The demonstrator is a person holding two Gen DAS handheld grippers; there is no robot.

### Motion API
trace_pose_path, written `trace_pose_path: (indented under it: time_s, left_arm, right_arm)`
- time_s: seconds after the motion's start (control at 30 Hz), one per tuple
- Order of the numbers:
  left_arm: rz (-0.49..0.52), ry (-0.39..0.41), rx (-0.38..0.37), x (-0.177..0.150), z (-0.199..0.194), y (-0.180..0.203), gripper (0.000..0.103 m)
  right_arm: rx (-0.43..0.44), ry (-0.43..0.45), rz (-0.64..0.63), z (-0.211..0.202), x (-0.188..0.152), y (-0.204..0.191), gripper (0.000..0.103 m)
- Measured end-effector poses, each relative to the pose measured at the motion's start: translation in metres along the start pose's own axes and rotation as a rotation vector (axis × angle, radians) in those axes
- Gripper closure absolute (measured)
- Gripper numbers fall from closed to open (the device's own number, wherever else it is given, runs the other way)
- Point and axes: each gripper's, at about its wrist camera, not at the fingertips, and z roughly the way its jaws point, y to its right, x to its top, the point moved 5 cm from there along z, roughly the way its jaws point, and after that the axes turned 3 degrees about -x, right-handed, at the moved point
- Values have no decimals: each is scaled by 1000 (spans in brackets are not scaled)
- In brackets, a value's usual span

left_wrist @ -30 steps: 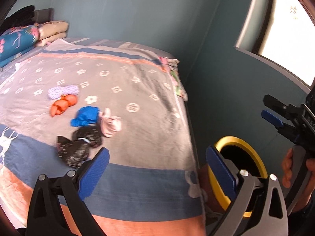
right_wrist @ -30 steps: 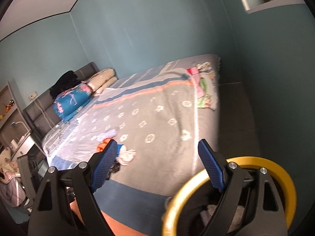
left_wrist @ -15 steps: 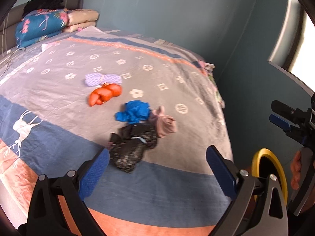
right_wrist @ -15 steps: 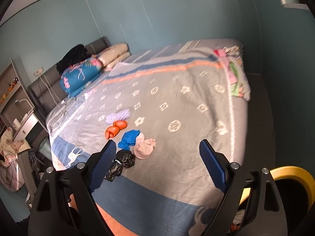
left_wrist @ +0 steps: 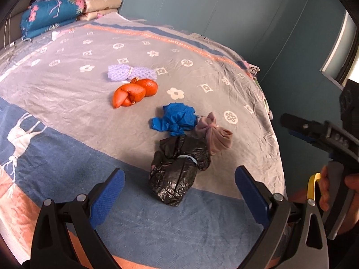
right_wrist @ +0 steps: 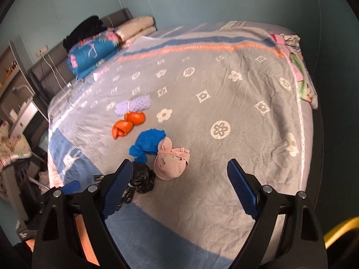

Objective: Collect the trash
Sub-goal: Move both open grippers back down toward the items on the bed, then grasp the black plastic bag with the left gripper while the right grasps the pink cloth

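Several knotted trash bundles lie together on the bed: a black bag, a pink one, a blue one, an orange one and a lilac one. My left gripper hangs open just short of the black bag, nothing between its fingers. My right gripper is open too, hovering near the pink bundle; its left finger covers part of the black bag. In the left wrist view the right gripper shows at the right edge, held by a hand.
The bed has a grey, blue and orange blanket. Folded pillows and quilts are stacked at the headboard. A yellow-rimmed bin stands on the floor by the bed's near right corner. Small clothes lie along the far edge. Shelves stand left.
Both grippers have swung left from the yellow bin toward the bed and sunk closer to the trash bundles, which now look larger and nearer. The bin has slid almost out of view.
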Motion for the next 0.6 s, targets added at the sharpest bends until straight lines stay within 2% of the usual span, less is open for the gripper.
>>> trace_pose_path:
  time_s: [0.4, 0.6]
  left_arm:
    - [-7, -64, -3, 0, 37, -11, 8]
    - [0, -85, -8, -5, 52, -11, 8]
  right_arm:
    - [-2, -140, -32, 86, 7, -13, 22]
    - [-15, -186, -51, 115, 4, -20, 27]
